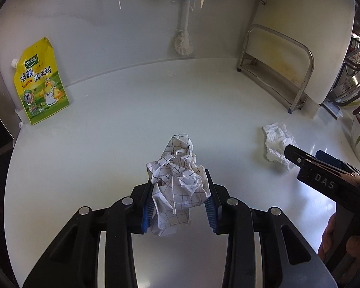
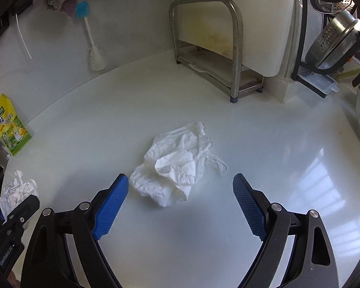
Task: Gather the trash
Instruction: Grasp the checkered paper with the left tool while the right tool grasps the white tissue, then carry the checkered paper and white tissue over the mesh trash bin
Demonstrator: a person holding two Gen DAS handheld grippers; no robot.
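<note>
The white countertop [image 2: 264, 144] filled both views. At its back, beyond the white tissue, a steel rack [image 2: 230, 48] stood against the wall; far to the tissue's left leaned a yellow seasoning pouch [image 1: 42, 81]. The crumpled white tissue [image 2: 177, 165] lay on the counter, partly between the spread, empty blue pads of the right gripper [image 2: 180, 204], apparently not touching them. Left of the tissue, the left gripper [image 1: 178, 199] was clamped on a wad of grid-lined paper [image 1: 177, 180].
</note>
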